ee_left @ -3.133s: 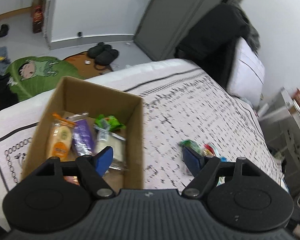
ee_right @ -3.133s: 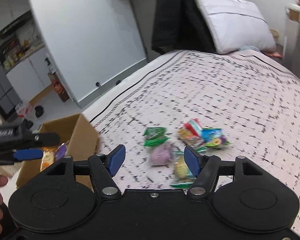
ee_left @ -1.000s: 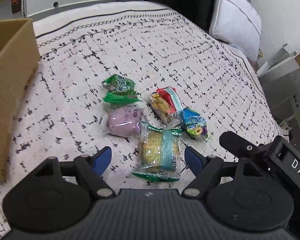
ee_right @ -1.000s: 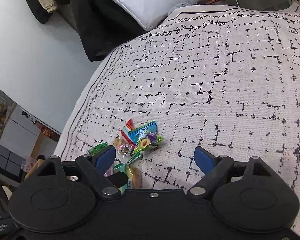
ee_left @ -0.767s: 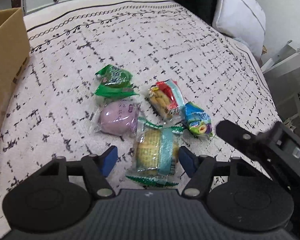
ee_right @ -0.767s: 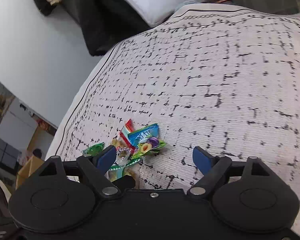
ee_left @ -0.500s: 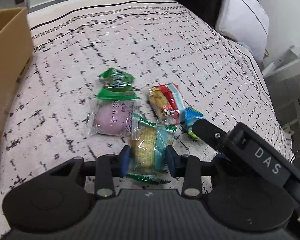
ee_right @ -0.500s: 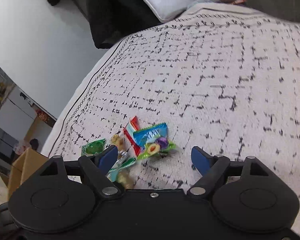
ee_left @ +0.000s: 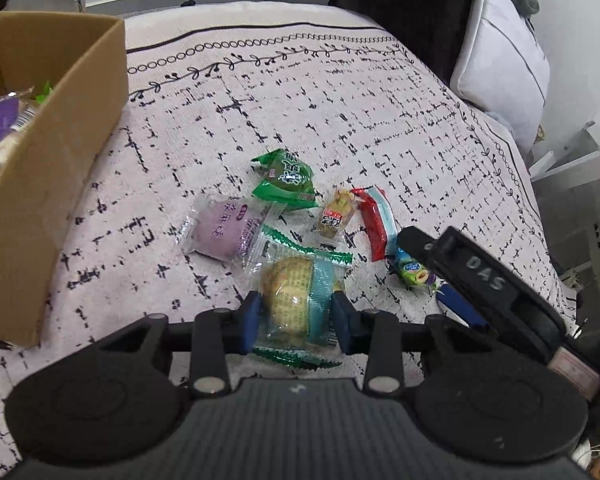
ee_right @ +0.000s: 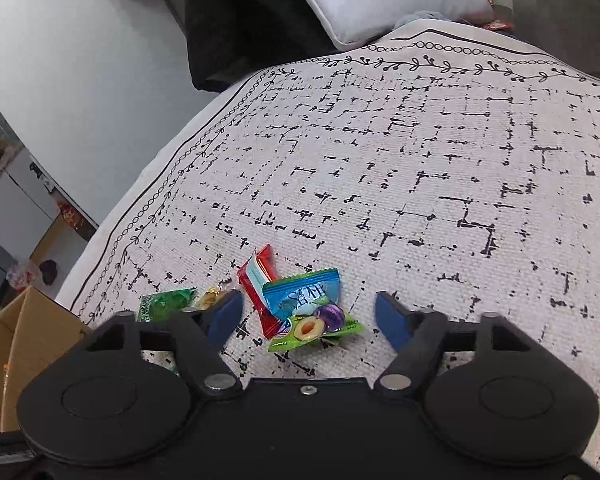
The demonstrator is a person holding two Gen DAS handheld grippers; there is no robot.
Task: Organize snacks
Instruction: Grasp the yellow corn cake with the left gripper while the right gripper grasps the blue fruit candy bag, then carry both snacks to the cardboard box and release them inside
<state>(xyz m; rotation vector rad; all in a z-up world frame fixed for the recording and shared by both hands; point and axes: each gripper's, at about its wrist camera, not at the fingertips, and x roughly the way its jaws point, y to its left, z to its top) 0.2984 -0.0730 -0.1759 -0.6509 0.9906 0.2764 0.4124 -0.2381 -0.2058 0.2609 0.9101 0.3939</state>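
Observation:
On the patterned bedspread (ee_left: 340, 100) lies a cluster of snack packets. My left gripper (ee_left: 297, 322) is shut on the yellow cake packet (ee_left: 296, 292) with a teal band, its blue pads pressing both sides. Beyond it lie a purple packet (ee_left: 220, 230), a green packet (ee_left: 286, 176), a small brown packet (ee_left: 334, 216) and a red packet (ee_left: 374, 220). My right gripper (ee_right: 308, 316) straddles the blue-green plum candy (ee_right: 304, 300). Its jaws are closing, and the pads stand clear of the wrapper. The cardboard box (ee_left: 60, 120) holds several snacks at the left.
A white pillow (ee_left: 500, 52) and dark clothing (ee_left: 400, 8) sit at the head of the bed. The bed's edge drops off at the right toward grey shelving (ee_left: 580, 184). The right gripper's black body (ee_left: 480, 276) crosses just right of the left one.
The left jaws closed onto the yellow cake packet and moved a little with it. The right gripper came in over the plum candy and its jaws narrowed.

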